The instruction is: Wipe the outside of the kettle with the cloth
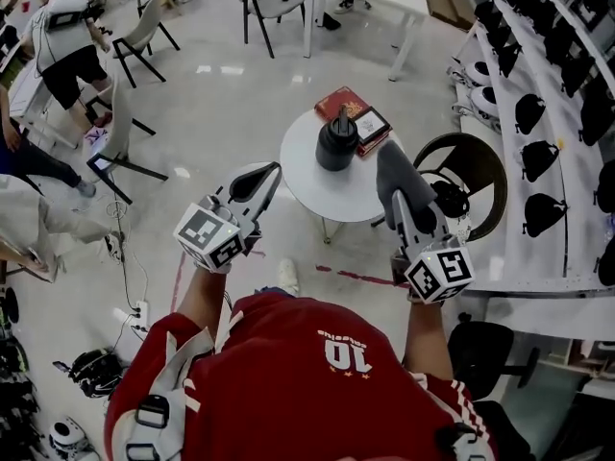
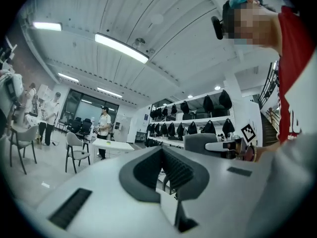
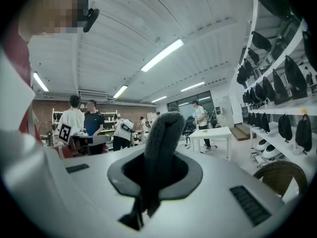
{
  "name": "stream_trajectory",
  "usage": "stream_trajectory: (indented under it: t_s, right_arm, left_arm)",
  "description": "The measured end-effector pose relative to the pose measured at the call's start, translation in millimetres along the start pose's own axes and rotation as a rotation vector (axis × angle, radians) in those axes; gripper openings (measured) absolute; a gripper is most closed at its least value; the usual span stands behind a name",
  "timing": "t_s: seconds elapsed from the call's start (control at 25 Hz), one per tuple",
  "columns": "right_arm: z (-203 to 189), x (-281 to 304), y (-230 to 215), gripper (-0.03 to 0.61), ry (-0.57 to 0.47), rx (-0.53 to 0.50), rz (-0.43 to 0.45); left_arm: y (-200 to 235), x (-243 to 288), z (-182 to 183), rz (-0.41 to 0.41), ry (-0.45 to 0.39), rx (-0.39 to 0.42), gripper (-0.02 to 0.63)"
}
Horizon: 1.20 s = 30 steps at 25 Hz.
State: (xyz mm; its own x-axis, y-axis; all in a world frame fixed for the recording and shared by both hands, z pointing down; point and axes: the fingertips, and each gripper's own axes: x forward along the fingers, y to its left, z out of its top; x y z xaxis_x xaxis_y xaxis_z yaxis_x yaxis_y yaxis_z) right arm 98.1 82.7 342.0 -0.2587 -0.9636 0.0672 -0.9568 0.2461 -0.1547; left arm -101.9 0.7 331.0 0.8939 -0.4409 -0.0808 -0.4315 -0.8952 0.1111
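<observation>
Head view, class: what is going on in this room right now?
A person holds two grippers near a round table. The right gripper is shut on a grey cloth; the left gripper is shut and empty. The black kettle stands on the table, untouched, so wiping has not begun.

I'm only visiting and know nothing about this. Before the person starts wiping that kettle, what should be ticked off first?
1. Cloth held in the right gripper: ok, the jaws are shut on it.
2. Left gripper free to help: ok, jaws together with nothing between them.
3. Kettle upright on the round table: ok.
4. Cloth against the kettle: not ok, both grippers are held up, short of the table.
5. Space around the kettle: not ok, the red books lie close behind it; whether they touch it, cannot tell.
6. Kettle cool and empty: cannot tell.
</observation>
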Motion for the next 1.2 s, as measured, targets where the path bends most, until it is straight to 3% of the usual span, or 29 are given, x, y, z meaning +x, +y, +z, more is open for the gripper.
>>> stream_trajectory:
  t_s: [0.36,0.56,0.72,0.96,1.2]
  right_arm:
    - [-1,83,-32,0.046,0.048,0.030,-0.060]
    - [-11,112,-49,0.046,0.085,0.066,-0.118]
    - [-28,133,-62,0.046,0.127,0.093,-0.143]
    - [-45,155,-84,0.046,0.188,0.116,-0.163]
    - [-71,188,-112,0.046,0.258,0.123,-0.106]
  left_arm:
    - [80,52,1,-0.030,0.047,-0.024,0.006]
    - [108,74,-7,-0.096,0.034,-0.047,0.006]
    - [124,88,-15,-0.096,0.048,-0.054,0.006]
    - [135,102,-23,-0.059,0.053,-0.054,0.006]
    - [142,110,-28,0.024,0.050,-0.041,0.006]
